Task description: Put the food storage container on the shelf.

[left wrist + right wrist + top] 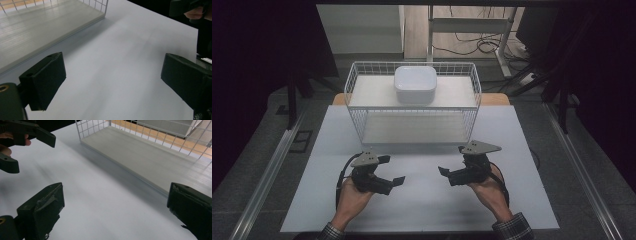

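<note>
The far edge of the desk (422, 195) is largely hidden behind a white wire rack (412, 102) standing at its middle; only two wooden corners show beside the rack's ends. The rack's lower shelf is partly screened by its own front mesh, and in the left gripper view the rack (37, 27) is cut off at the top and left edges, leaving a corner of mesh and a pale shelf board. A white rounded box (415, 84) sits on the rack's upper shelf, near the middle; whether it has a lid cannot be made out. Both grippers hover over the near half of the desk, well apart from the rack and from each other. The left gripper (393, 170) is toward the near left corner, its jaws apart with bare desk between them. The right gripper (451, 162), toward the near right, also has its jaws apart around nothing. Beyond the desk, the dark floor holds tangled cables (477, 45) and table legs, dim and hard to read.
</note>
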{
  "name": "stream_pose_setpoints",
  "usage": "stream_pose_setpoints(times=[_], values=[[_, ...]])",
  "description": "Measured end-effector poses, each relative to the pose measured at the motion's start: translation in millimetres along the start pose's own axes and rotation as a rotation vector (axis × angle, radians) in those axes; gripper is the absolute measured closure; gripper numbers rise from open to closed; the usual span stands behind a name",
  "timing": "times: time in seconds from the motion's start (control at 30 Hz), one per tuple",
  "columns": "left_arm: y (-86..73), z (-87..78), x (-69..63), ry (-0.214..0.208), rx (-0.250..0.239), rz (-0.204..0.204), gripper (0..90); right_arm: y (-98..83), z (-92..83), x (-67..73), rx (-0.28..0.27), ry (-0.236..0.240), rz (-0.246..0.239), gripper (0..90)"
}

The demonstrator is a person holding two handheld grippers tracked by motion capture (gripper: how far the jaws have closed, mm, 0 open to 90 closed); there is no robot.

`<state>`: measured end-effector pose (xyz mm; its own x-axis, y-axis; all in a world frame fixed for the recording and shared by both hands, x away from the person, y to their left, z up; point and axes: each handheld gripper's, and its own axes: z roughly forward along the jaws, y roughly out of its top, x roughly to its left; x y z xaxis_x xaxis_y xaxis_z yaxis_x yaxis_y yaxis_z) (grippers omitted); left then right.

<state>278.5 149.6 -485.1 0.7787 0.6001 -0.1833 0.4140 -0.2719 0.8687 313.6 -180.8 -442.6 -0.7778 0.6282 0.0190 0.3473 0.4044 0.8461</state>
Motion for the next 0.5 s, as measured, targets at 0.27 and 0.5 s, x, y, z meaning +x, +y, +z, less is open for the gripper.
stream_pose_setpoints(times=[0.27,0.5], values=[[-12.5,0.6,-3.6,0.002,0.024,-0.010,5.6,-10.9,-0.4,3.6,0.002,-0.004,-0.005,0.9],[-21.6,-3.6,-4.9,0.004,0.032,-0.025,5.8,-18.0,-2.3,8.9,0.012,-0.005,-0.034,0.9]])
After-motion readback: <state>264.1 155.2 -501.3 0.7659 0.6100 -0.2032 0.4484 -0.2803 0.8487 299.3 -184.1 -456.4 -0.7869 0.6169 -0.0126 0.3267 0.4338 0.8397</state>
